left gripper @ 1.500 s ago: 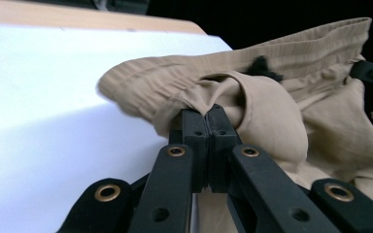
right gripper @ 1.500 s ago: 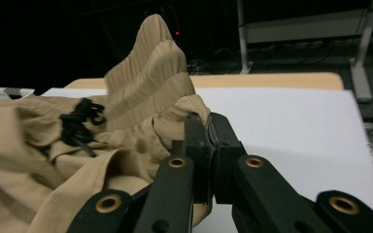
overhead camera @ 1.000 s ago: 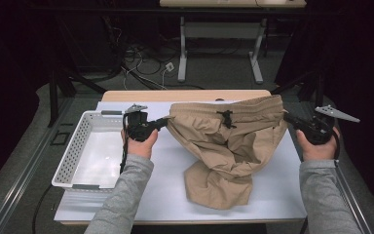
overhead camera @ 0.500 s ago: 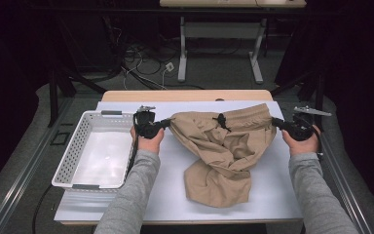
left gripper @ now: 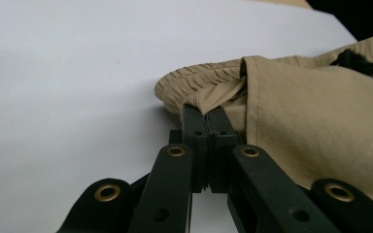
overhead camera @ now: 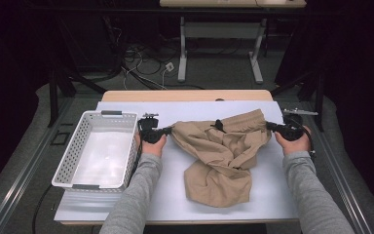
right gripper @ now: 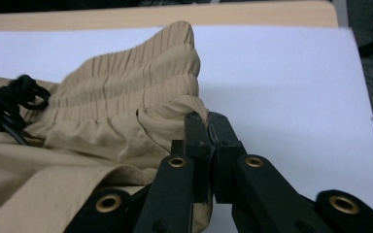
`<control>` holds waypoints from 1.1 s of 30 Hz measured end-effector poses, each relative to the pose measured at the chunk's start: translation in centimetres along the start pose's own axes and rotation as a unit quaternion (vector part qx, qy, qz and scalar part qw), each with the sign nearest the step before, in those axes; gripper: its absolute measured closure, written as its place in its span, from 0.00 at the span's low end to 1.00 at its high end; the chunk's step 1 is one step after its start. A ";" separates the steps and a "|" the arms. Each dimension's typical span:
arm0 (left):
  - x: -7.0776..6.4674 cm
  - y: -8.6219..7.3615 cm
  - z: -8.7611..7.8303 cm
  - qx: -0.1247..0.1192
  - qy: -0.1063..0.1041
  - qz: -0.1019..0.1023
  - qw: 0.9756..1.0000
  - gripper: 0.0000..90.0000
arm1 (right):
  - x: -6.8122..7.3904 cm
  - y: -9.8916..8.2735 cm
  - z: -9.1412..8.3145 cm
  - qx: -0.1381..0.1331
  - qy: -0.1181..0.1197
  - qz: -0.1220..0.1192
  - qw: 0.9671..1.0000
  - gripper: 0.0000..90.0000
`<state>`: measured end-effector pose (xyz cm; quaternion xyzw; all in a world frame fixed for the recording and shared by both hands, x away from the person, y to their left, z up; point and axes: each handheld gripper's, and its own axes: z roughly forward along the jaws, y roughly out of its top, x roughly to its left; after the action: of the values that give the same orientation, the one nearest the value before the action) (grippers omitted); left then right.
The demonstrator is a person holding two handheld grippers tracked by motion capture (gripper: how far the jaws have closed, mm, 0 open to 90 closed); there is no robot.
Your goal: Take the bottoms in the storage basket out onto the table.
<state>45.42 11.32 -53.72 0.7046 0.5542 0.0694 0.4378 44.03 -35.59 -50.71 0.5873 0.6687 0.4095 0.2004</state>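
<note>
Left claw [overhead camera: 168,130] clamped tight on one end of the waistband of the tan shorts [overhead camera: 221,156], right claw [overhead camera: 269,126] clamped on the other end, with the cloth stretched between both claws and resting crumpled on the white table [overhead camera: 195,109], white basket [overhead camera: 97,148] just outside the left claw.

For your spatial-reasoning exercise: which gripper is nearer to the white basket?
Left. The left gripper sits just beside the white basket, clamped on one end of the tan shorts. The right gripper grips the far end, across the table.
</note>
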 end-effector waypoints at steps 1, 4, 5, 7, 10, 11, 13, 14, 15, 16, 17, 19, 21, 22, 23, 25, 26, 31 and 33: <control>0.1 -0.3 0.2 0.002 -0.002 -0.004 1.000 1.00 | -0.1 -0.2 0.1 0.003 0.001 -0.001 1.000 0.98; 0.3 -1.3 0.4 0.015 0.001 -0.001 1.000 1.00 | -0.5 -0.8 0.4 0.010 -0.002 0.004 1.000 0.98; 0.4 -1.6 0.5 0.019 0.000 -0.001 1.000 1.00 | -0.7 -1.1 0.4 0.016 -0.003 0.005 1.000 0.98; 0.5 -2.2 0.8 0.029 0.002 0.003 1.000 1.00 | -1.1 -1.5 0.5 0.027 -0.004 0.011 1.000 0.98; 0.8 -3.1 1.1 0.030 0.000 -0.004 1.000 0.99 | -1.4 -2.3 0.7 0.031 -0.004 0.014 0.999 0.98; 0.9 -3.2 1.0 0.029 -0.005 -0.008 1.000 0.99 | -1.6 -2.6 0.7 0.036 -0.006 0.009 0.999 0.98; 0.8 -3.1 0.9 0.035 -0.005 -0.008 0.999 0.99 | -1.6 -2.9 0.8 0.046 -0.003 0.014 0.999 0.98; 0.7 -3.1 0.9 0.032 -0.003 -0.007 0.999 0.99 | -1.6 -3.0 0.9 0.047 -0.006 0.015 0.999 0.98; 0.7 -3.0 0.9 0.033 -0.003 -0.009 0.999 0.98 | -1.7 -3.1 0.9 0.044 -0.003 0.016 0.999 0.98; 0.8 -3.0 0.8 0.030 -0.001 -0.010 1.000 0.95 | -1.7 -3.1 0.8 0.044 -0.002 0.017 0.999 0.97; 0.9 -2.9 0.8 0.028 -0.003 -0.019 0.999 0.92 | -1.7 -3.1 0.8 0.041 0.002 0.021 0.999 0.97; 1.1 -2.8 0.7 0.018 -0.008 -0.035 0.999 0.87 | -1.7 -3.0 0.8 0.036 0.003 0.025 0.999 0.97; 1.1 -2.6 0.6 0.017 -0.006 -0.035 0.999 0.84 | -1.6 -2.9 0.7 0.033 0.005 0.033 0.999 0.97; 1.1 -2.5 0.5 0.017 -0.008 -0.032 0.999 0.82 | -1.6 -2.9 0.7 0.032 0.006 0.030 0.999 0.97; 1.1 -2.5 0.5 0.017 -0.012 -0.036 0.999 0.79 | -1.6 -2.9 0.8 0.031 0.006 0.029 0.999 0.97; 1.1 -2.2 0.4 0.014 -0.009 -0.039 0.999 0.73 | -1.6 -2.9 0.8 0.031 0.006 0.027 0.999 0.97; 1.1 -2.1 0.3 0.015 -0.008 -0.042 0.999 0.71 | -1.7 -2.9 0.8 0.030 0.006 0.028 0.999 0.97; 1.0 -1.4 0.1 -0.002 0.014 -0.047 0.999 0.58 | -1.7 -2.9 0.8 0.032 0.008 0.029 0.999 0.97; 1.0 -0.9 0.1 -0.006 0.010 -0.059 0.998 0.55 | -1.7 -2.8 0.8 0.032 0.008 0.030 0.999 0.97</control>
<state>45.15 12.14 -54.80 0.6676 0.5984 0.0541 0.4396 43.26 -36.87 -53.76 0.6098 0.6651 0.3988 0.1635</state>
